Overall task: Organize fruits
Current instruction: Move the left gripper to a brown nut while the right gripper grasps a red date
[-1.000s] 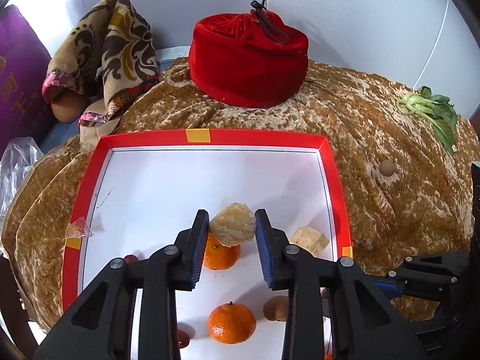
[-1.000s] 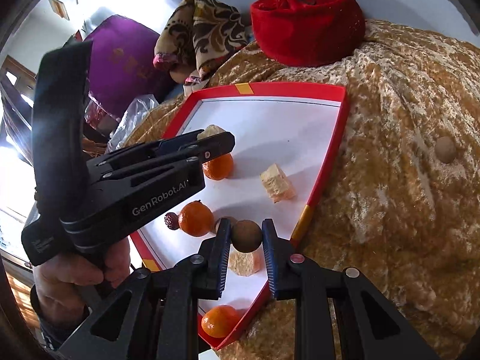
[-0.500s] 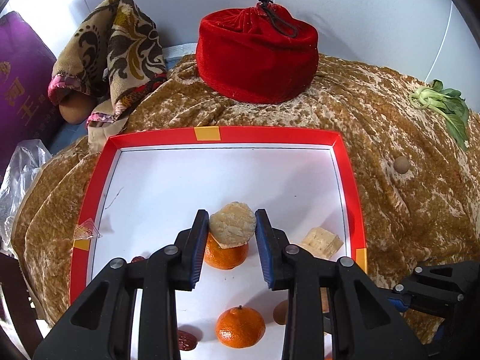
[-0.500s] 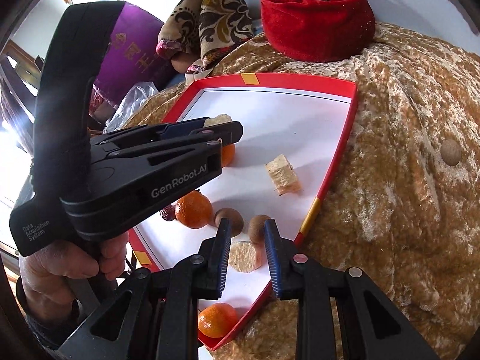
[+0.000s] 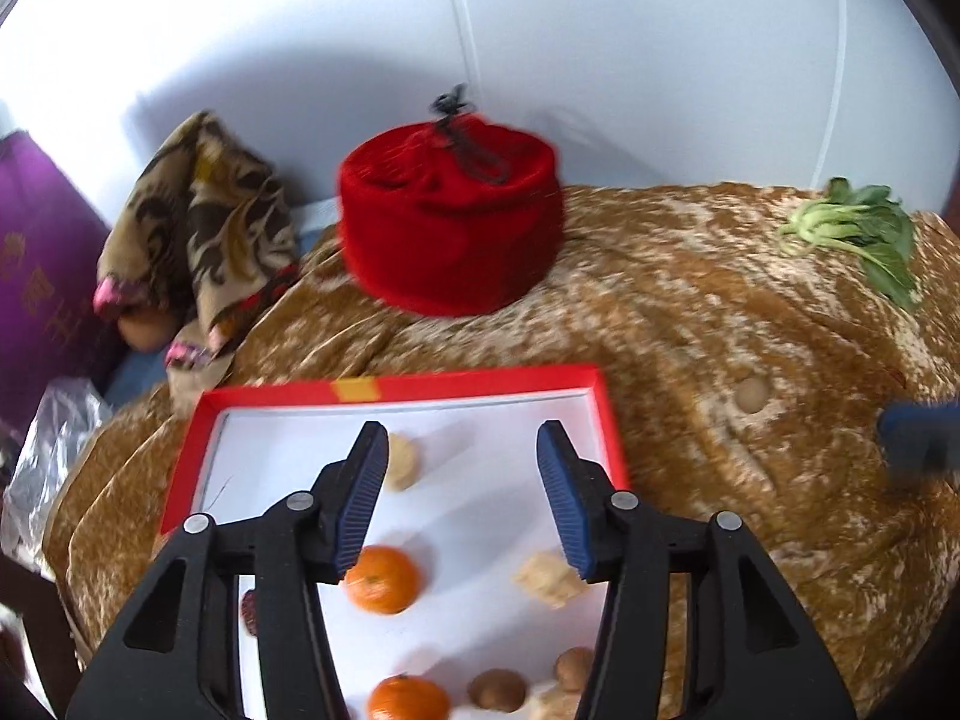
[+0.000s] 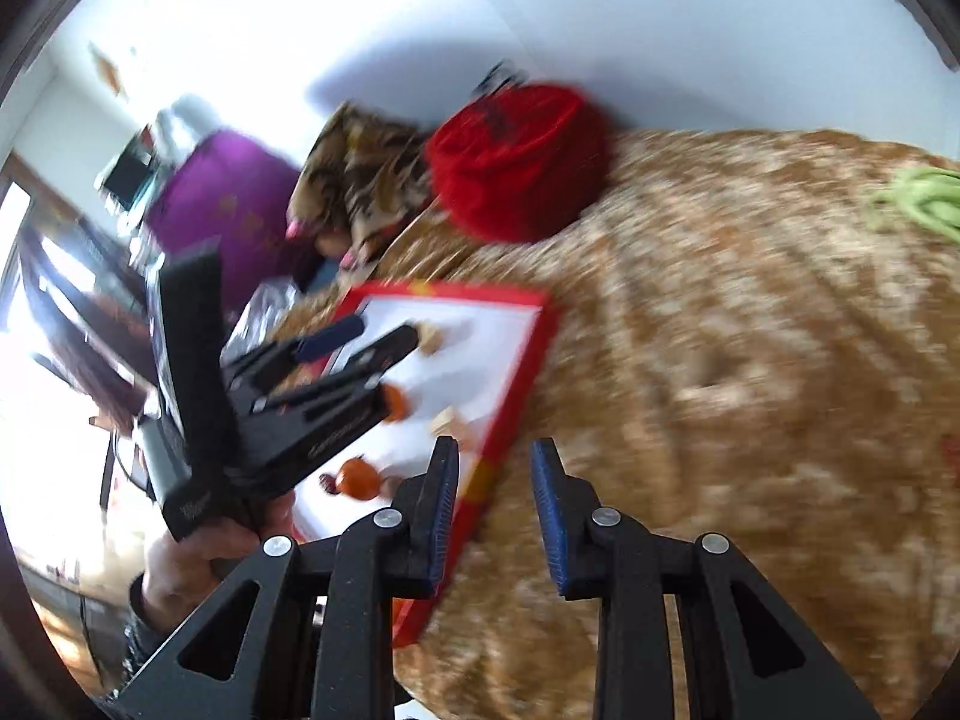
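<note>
Left gripper (image 5: 459, 498) opening, empty, above red-rimmed tray (image 5: 480, 378) of oranges (image 5: 381, 578) and pale chunks (image 5: 401, 461); right gripper (image 6: 495, 516) slightly parted, opening, empty, beside tray's right edge, likely to clip rim and scatter fruit.

Red velvet pouch (image 5: 450, 222) on gold cloth (image 5: 690, 312); patterned scarf (image 5: 198, 228); purple cushion (image 5: 36, 276)
</note>
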The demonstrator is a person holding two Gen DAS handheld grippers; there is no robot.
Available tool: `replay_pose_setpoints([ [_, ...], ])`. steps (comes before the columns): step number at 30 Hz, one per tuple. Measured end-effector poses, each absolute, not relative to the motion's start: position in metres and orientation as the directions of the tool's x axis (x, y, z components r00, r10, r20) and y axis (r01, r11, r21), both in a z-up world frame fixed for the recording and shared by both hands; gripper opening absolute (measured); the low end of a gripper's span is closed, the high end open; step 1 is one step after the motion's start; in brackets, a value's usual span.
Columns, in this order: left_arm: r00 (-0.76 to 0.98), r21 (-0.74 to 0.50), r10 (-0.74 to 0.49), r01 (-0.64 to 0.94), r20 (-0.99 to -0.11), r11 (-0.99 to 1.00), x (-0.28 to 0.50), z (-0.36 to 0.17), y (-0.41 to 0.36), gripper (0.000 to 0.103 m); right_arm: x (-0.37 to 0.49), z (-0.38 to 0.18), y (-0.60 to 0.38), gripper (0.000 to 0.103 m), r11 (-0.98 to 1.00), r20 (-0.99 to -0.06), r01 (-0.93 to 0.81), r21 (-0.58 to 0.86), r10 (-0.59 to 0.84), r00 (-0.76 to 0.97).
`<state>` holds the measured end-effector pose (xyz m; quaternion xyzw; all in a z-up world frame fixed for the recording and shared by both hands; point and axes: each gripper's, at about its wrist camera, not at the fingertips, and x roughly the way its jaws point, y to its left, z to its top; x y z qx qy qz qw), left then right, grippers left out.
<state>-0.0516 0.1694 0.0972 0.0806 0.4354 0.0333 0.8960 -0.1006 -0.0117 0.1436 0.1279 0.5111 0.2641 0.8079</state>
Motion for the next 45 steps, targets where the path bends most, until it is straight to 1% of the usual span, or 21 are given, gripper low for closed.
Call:
replay_pose_setpoints([
  [5,0.627,0.191,0.060,0.145,-0.777,0.971,-0.046,0.093,0.120,0.051,-0.091,0.154,-0.115,0.028,0.875,-0.781,-0.114,0.471,0.473,0.407],
  [10,0.623,0.223,0.013,0.260,-0.782,0.940,-0.045,0.084,0.072,0.051,-0.084,0.133,-0.196,0.028,0.907,-0.857,0.079,0.414,0.360,0.370],
  [12,0.610,0.219,0.001,0.283,-0.793,0.934,-0.044,0.079,0.062,0.051,-0.084,0.122,-0.219,0.028,0.910,-0.877,0.125,0.396,0.334,0.346],
  [15,0.590,0.222,0.003,0.300,-0.807,0.928,-0.042,0.071,0.053,0.051,-0.081,0.108,-0.227,0.028,0.920,-0.901,0.144,0.363,0.308,0.304],
  [21,0.559,0.170,-0.012,0.272,-0.829,0.947,-0.034,0.064,0.053,0.051,-0.069,0.098,-0.224,0.028,0.911,-0.894,0.146,0.386,0.330,0.304],
  [24,0.561,0.177,-0.012,0.281,-0.828,0.943,-0.036,0.063,0.052,0.051,-0.059,0.091,-0.214,0.028,0.922,-0.904,0.138,0.362,0.311,0.292],
  [27,0.559,0.173,-0.013,0.279,-0.829,0.945,-0.036,0.063,0.055,0.051,-0.052,0.084,-0.208,0.028,0.918,-0.906,0.141,0.371,0.325,0.271],
  [31,0.555,0.155,-0.022,0.270,-0.831,0.950,-0.035,0.063,0.059,0.051,-0.046,0.073,-0.195,0.028,0.936,-0.926,0.135,0.324,0.285,0.246],
  [35,0.549,0.141,-0.035,0.274,-0.835,0.951,-0.033,0.062,0.058,0.051,-0.044,0.069,-0.184,0.028,0.955,-0.938,0.124,0.270,0.233,0.256],
  [38,0.557,0.135,-0.046,0.279,-0.829,0.951,-0.031,0.062,0.056,0.051,-0.048,0.072,-0.192,0.017,0.941,-0.932,0.163,0.296,0.247,0.265],
  [42,0.584,0.126,-0.088,0.317,-0.807,0.940,-0.029,0.066,0.047,0.051,-0.055,0.083,-0.213,0.017,0.901,-0.907,0.226,0.371,0.298,0.297],
  [45,0.612,0.141,-0.114,0.352,-0.783,0.925,-0.031,0.069,0.036,0.051,-0.061,0.096,-0.233,0.017,0.852,-0.867,0.261,0.454,0.355,0.349],
])
